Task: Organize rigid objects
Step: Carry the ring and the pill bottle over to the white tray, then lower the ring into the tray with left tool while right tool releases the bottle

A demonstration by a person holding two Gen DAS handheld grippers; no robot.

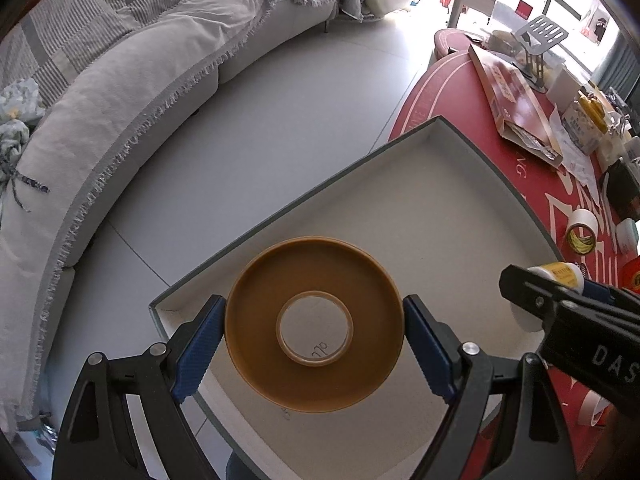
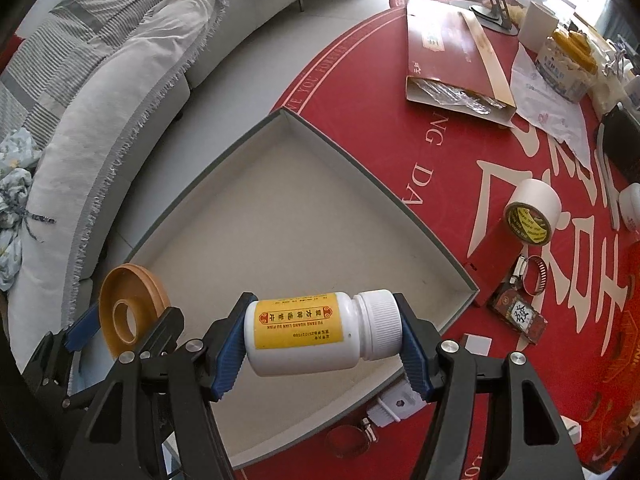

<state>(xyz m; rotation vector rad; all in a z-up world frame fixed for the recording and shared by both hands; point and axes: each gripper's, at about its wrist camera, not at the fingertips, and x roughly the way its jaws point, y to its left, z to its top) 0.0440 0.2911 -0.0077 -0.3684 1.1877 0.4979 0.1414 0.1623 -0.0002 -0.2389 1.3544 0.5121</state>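
Left gripper (image 1: 314, 350) clamps brown tape roll (image 1: 314, 326) — right gripper (image 2: 322, 334) grips white pill bottle (image 2: 320, 330) over box (image 2: 224, 184).

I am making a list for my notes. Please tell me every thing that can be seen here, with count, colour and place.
tray: 1, grey rim, pale inside, on the table edge, nothing lying in it
tape roll: 1, brown, in the left tongs, over the tray
bottle: 1, white with yellow label, in the right tongs, over the tray
white tape: 1, white, on the table right of the tray
hose clamp: 1, metal, below the white tape
small box: 1, dark brown, near the tray corner
carton: 1, dark red, open, far side of the table
table: 1, red cloth with white letters
sofa: 1, grey, behind
left tongs: 1, black with blue pads
right tongs: 1, black with blue pads
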